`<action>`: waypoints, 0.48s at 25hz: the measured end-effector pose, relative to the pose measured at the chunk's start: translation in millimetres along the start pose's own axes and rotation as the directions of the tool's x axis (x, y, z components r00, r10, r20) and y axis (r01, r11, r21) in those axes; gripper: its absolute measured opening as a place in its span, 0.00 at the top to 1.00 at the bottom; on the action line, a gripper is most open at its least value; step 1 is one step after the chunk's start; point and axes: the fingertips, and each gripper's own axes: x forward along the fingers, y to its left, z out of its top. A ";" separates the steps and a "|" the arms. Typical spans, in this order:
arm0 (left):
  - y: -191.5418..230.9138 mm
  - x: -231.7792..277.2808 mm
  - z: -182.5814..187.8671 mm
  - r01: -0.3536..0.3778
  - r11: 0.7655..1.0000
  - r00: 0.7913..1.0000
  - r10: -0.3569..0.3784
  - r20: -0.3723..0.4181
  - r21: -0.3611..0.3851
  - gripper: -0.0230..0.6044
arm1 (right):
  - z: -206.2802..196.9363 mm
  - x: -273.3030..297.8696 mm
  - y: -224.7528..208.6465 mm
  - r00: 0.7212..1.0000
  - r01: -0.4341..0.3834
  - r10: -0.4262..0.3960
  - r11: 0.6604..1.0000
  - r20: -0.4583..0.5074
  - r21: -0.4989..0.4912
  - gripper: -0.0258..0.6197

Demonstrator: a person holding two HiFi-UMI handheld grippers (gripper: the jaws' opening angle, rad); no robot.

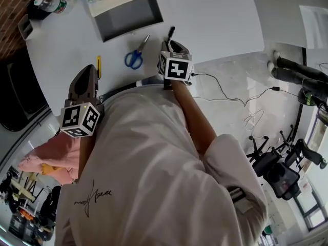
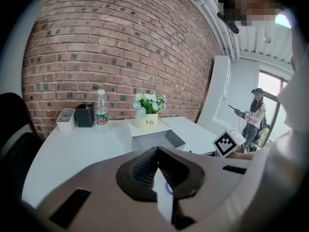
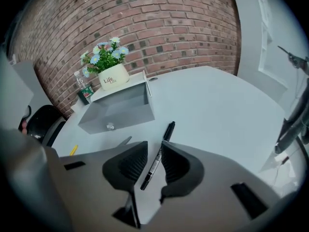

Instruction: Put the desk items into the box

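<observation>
A black pen (image 3: 167,131) lies on the white desk (image 1: 215,24), running between the spread jaws of my right gripper (image 3: 154,146); the pads do not press on it. In the head view that right gripper (image 1: 171,46) points at the pen (image 1: 170,33), right of the blue-handled scissors (image 1: 134,56). The open grey box (image 1: 128,17) stands further back, with a small object (image 3: 110,126) inside. My left gripper (image 2: 157,152) hangs over the desk's near edge, tips touching and nothing held. A yellow item (image 1: 99,65) lies beside the left gripper (image 1: 86,83).
A flower pot (image 3: 115,76) stands behind the box (image 3: 120,110). A water bottle (image 2: 101,108), a black holder (image 2: 85,115) and a white tray (image 2: 65,119) line the brick wall. Cables (image 1: 230,94) trail over the floor at right. Another person (image 2: 255,115) stands far off.
</observation>
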 end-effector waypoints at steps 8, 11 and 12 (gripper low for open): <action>7.5 6.3 -7.7 0.004 1.000 1.000 -0.005 -0.022 -0.023 0.95 | -9.2 14.1 -9.4 0.998 0.047 -0.046 0.999 -0.044 0.014 0.81; 8.9 5.4 -8.0 -0.001 1.000 1.000 0.001 -0.022 -0.025 0.95 | -9.4 17.3 -9.3 0.997 0.050 -0.049 0.999 -0.053 0.011 0.81; 9.4 5.3 -7.9 -0.003 1.000 1.000 0.002 -0.022 -0.024 0.95 | -9.2 19.4 -8.7 0.997 0.050 -0.049 0.999 -0.056 0.009 0.81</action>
